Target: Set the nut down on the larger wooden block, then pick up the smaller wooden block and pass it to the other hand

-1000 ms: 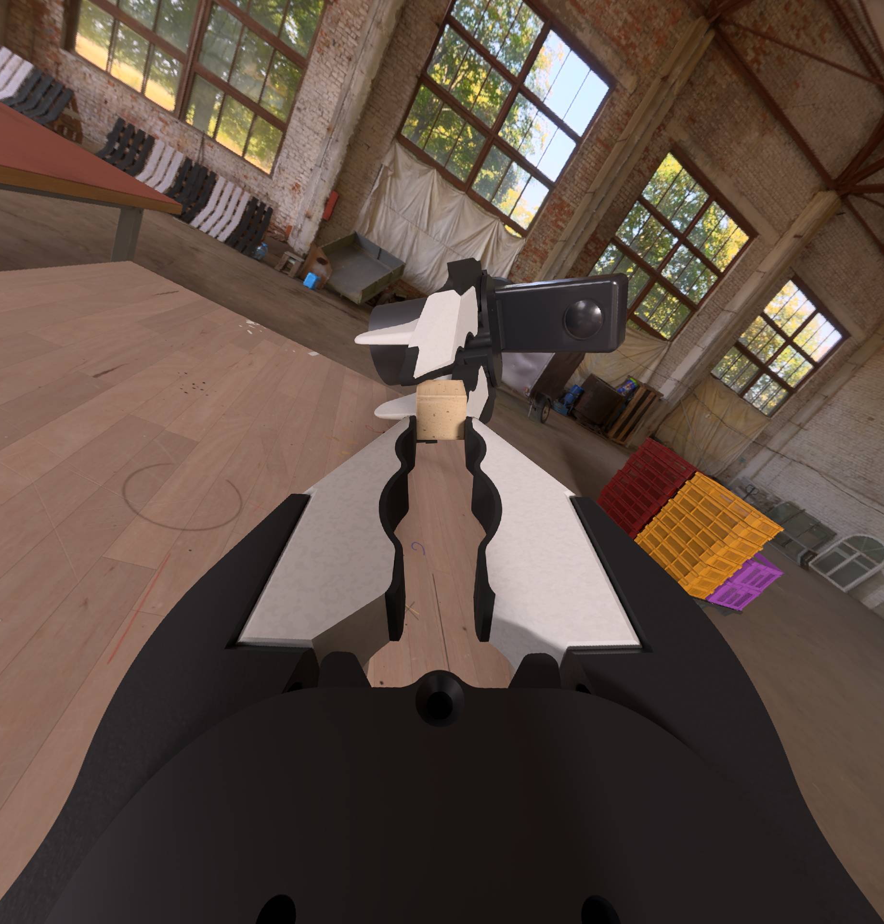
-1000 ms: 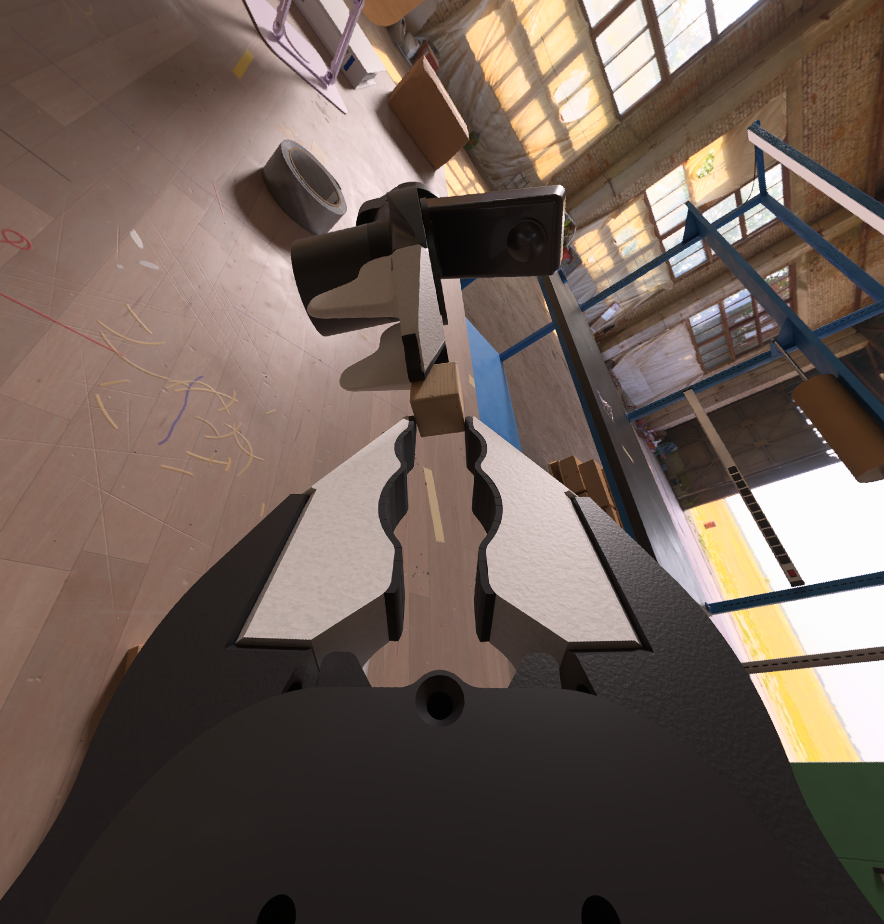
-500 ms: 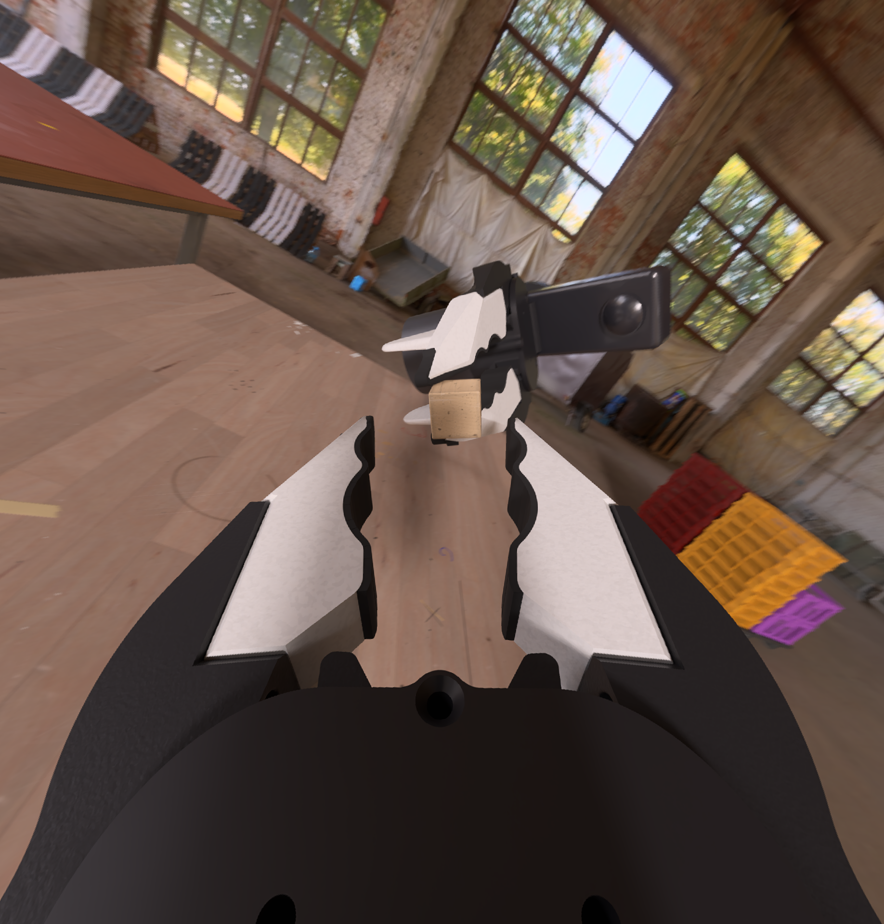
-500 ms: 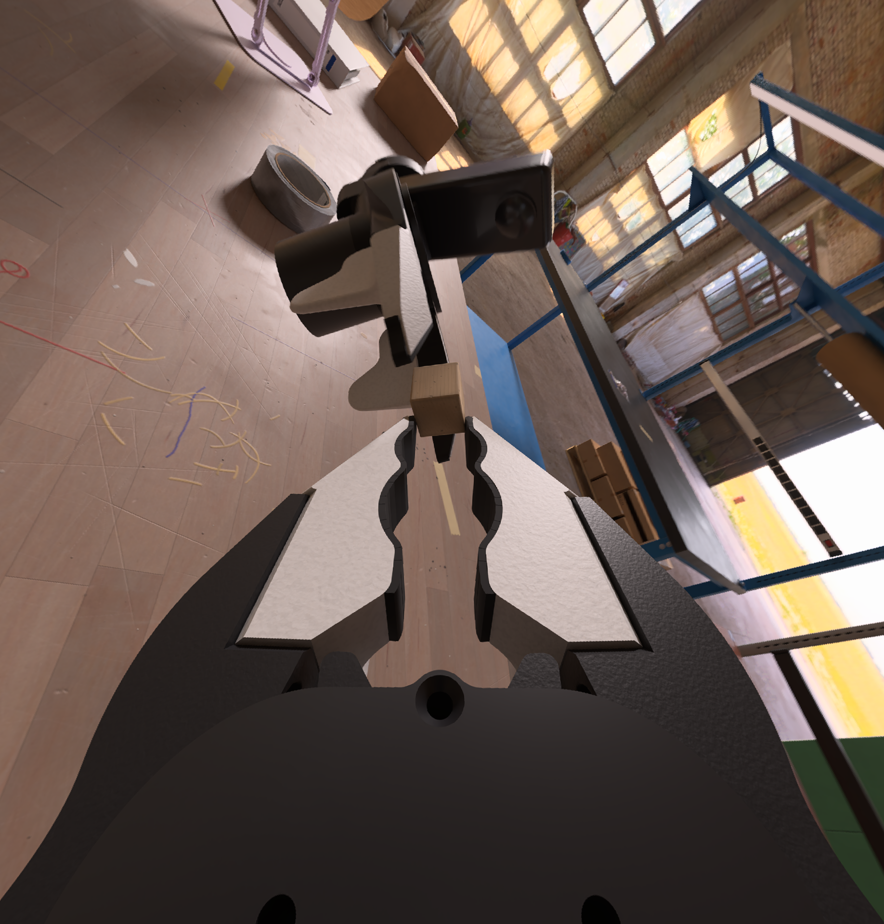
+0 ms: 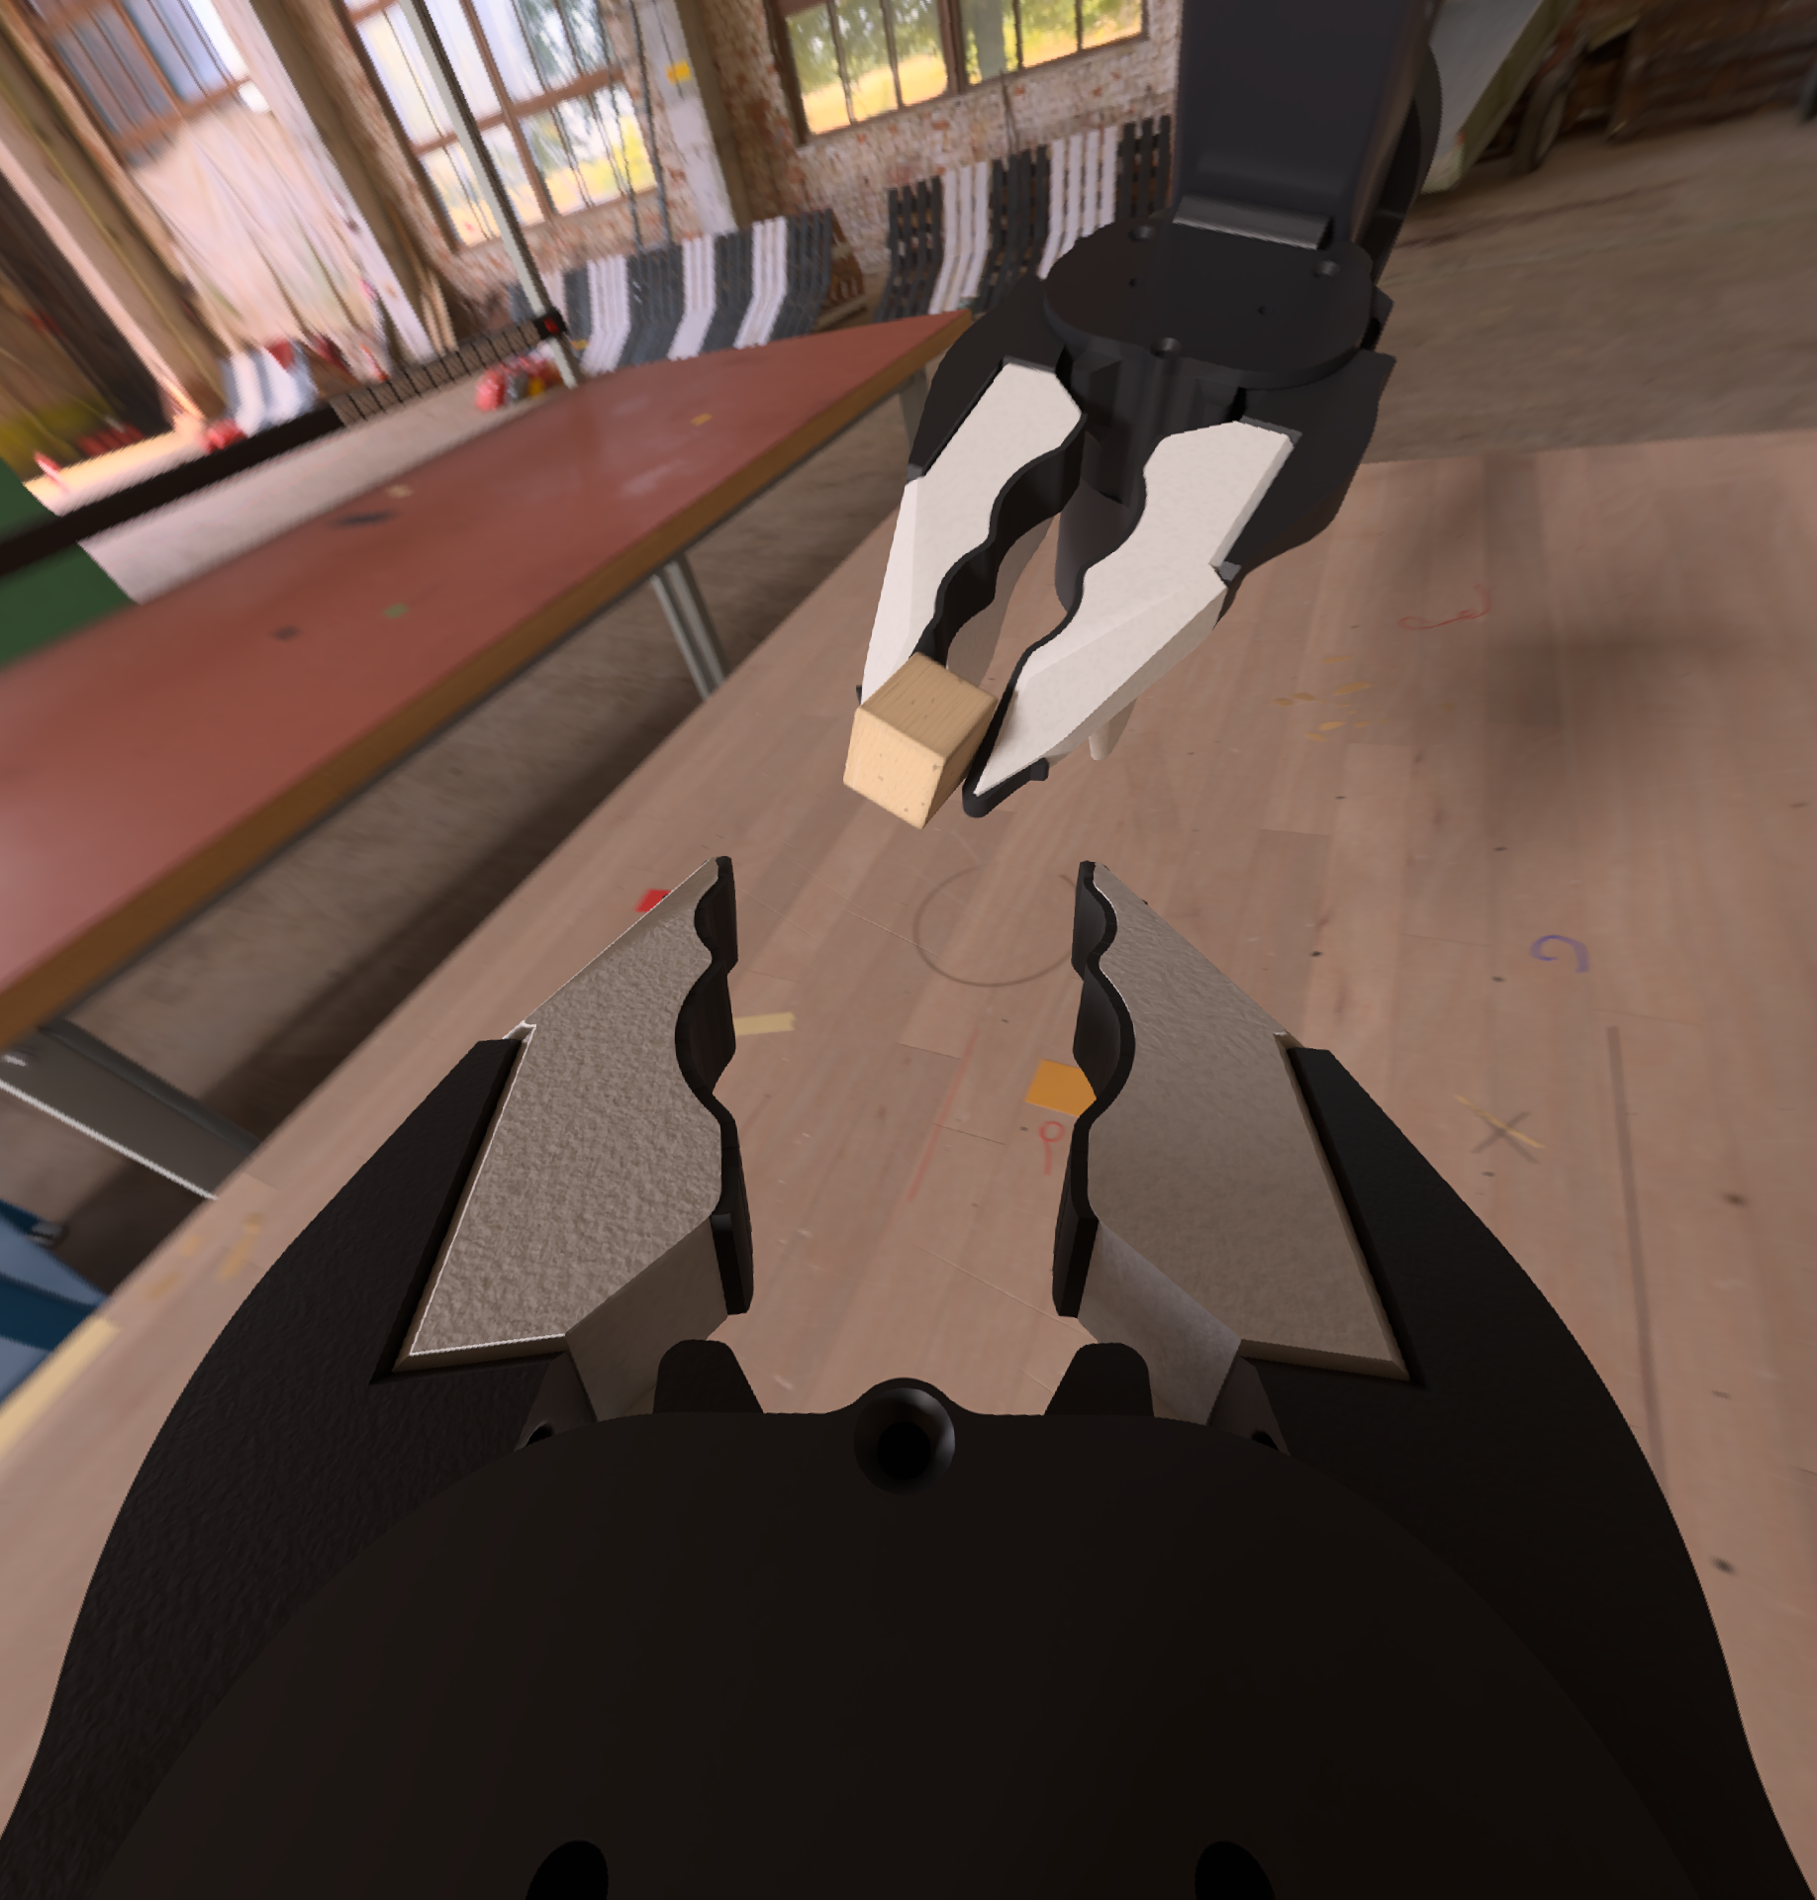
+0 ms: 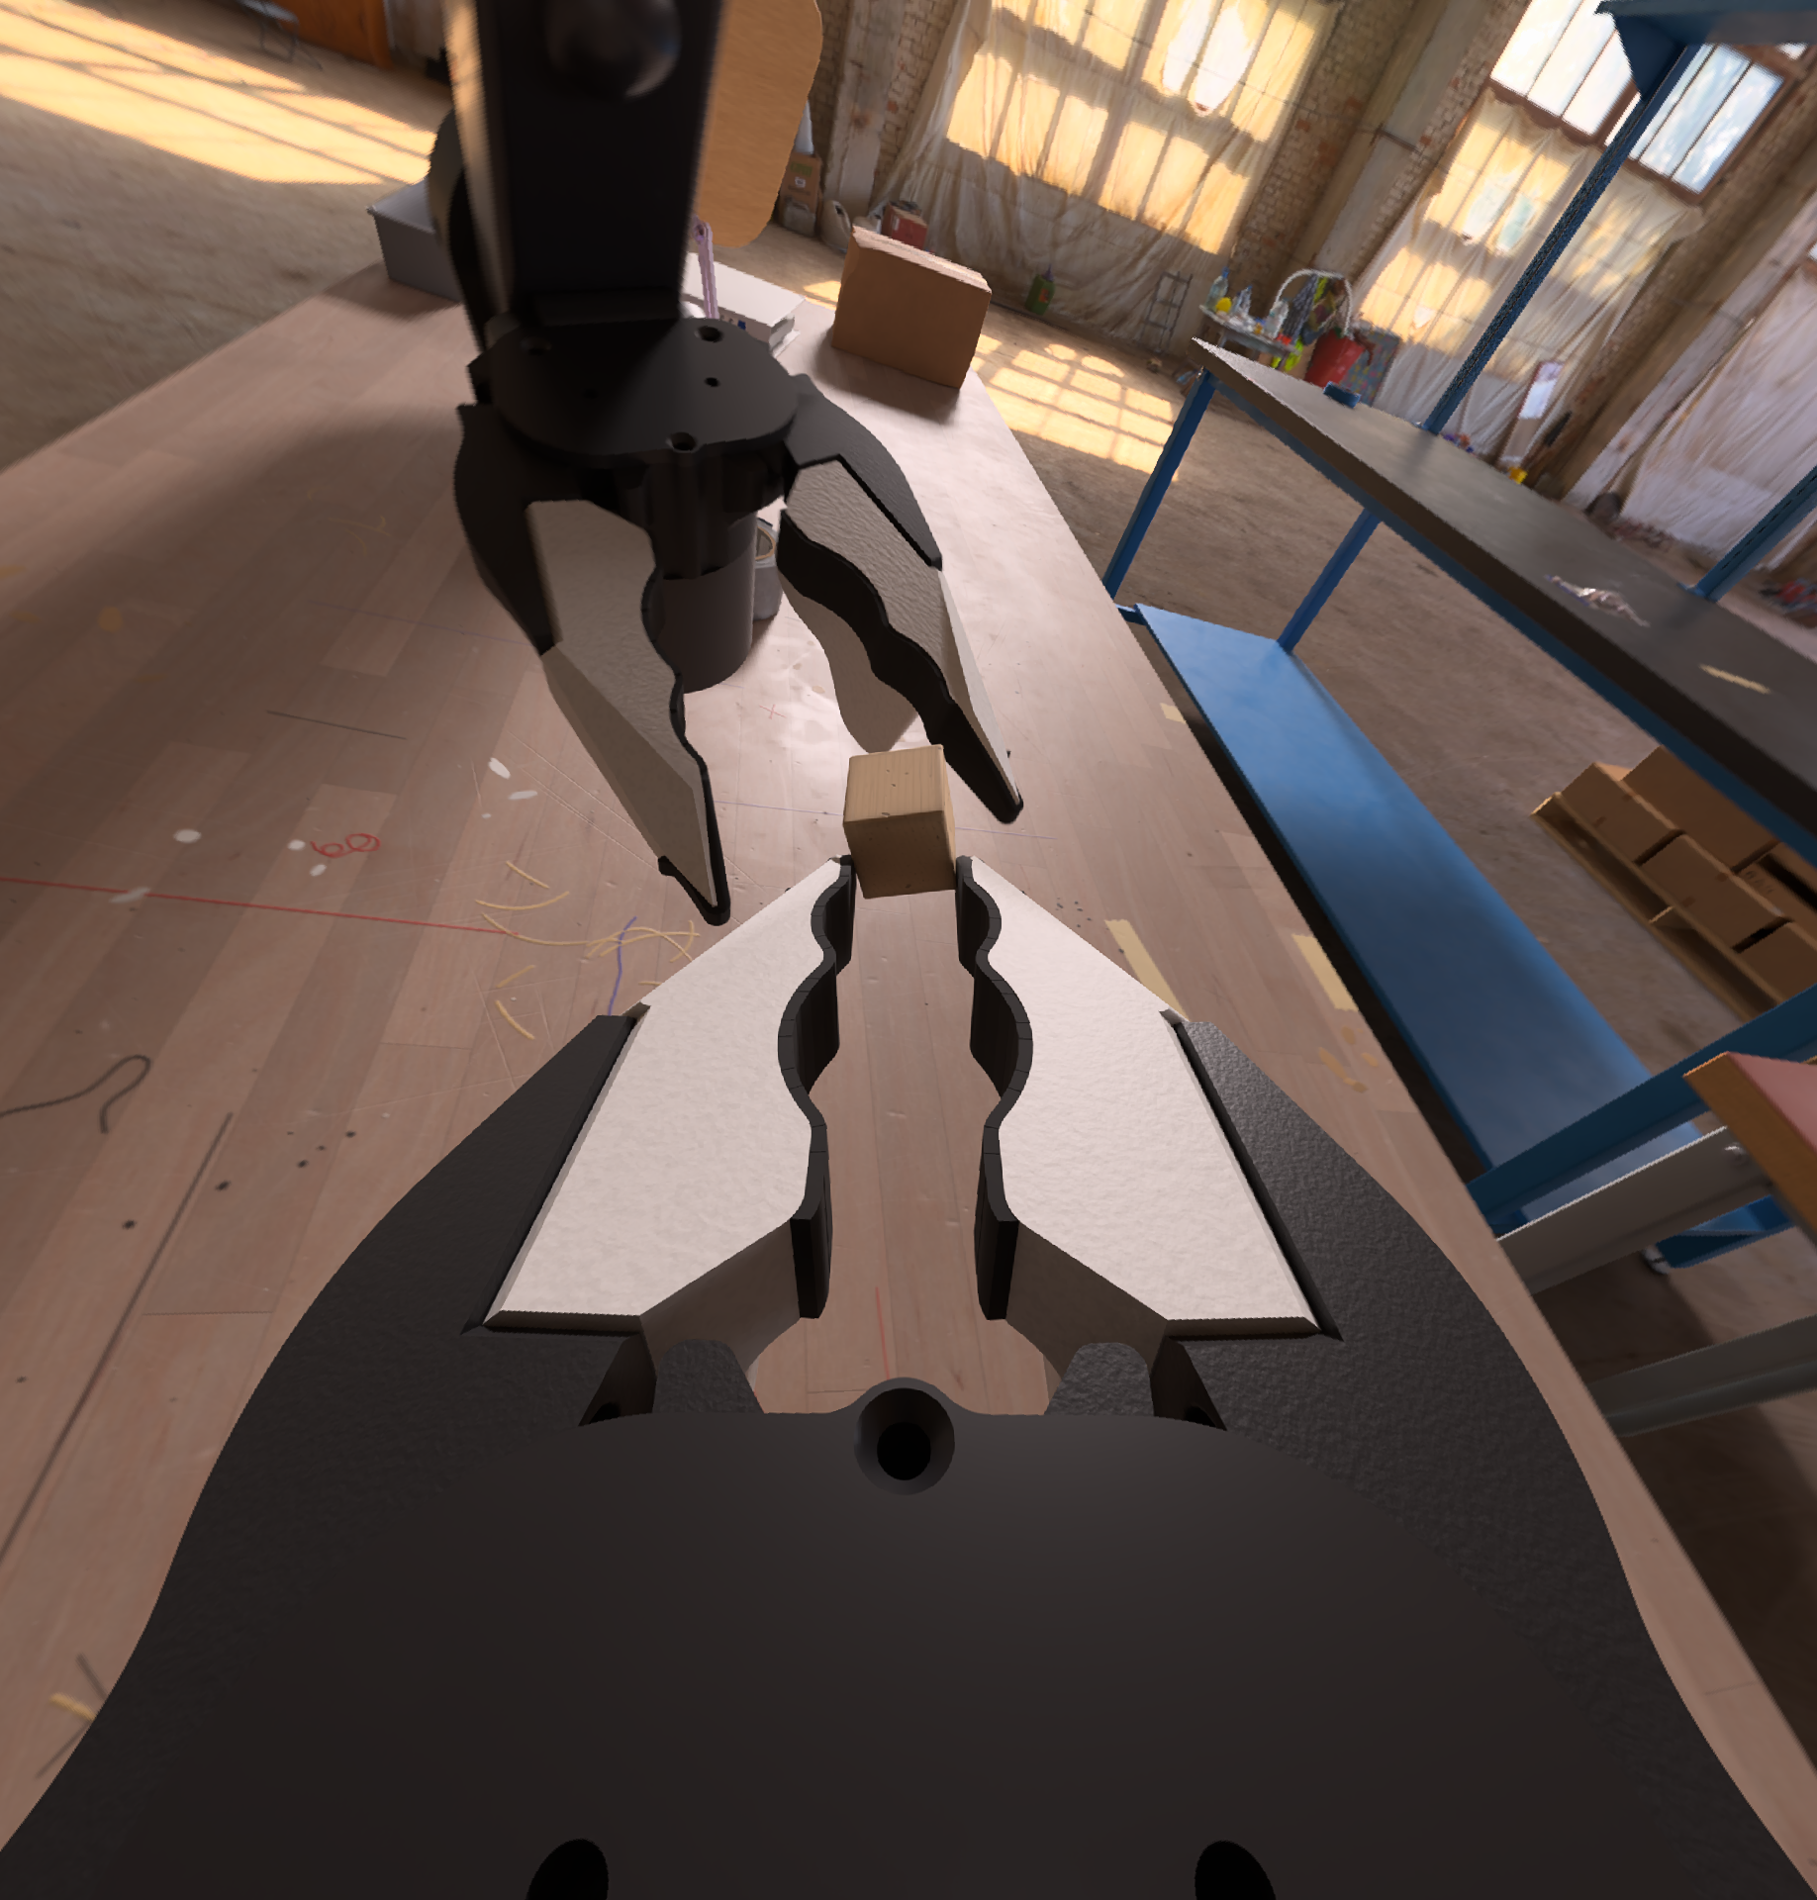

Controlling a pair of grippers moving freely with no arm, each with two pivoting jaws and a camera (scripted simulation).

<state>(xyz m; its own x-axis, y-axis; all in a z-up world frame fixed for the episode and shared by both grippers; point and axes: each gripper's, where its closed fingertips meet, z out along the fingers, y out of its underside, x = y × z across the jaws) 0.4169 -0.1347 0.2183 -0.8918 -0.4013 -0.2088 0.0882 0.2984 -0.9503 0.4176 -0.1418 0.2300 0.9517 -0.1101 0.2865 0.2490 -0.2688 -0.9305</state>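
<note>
Pale wooden block [image 6: 899, 835] pinched at our right gripper [image 6: 902, 874] tips, held above the table [image 6: 267, 1028]. Our left gripper [image 5: 904, 884], spread wide and empty, sits just short of it, facing it.

The block [image 6: 899, 835] shows only three faces in the right wrist view; its near end sits between the right claw [image 6: 902, 874] tips, so the contact faces are hidden. In the left wrist view the block [image 5: 917, 742] covers one fingertip of the far claw, and that claw's mount is cut off by the top edge. The left claw [image 6: 843, 843], far in the right wrist view, hides most of a dark cylinder [image 6: 714, 617] behind it, and its mount runs off the top. The red desk [image 5: 370, 576] at far left is blurred and cropped by the left edge.
</note>
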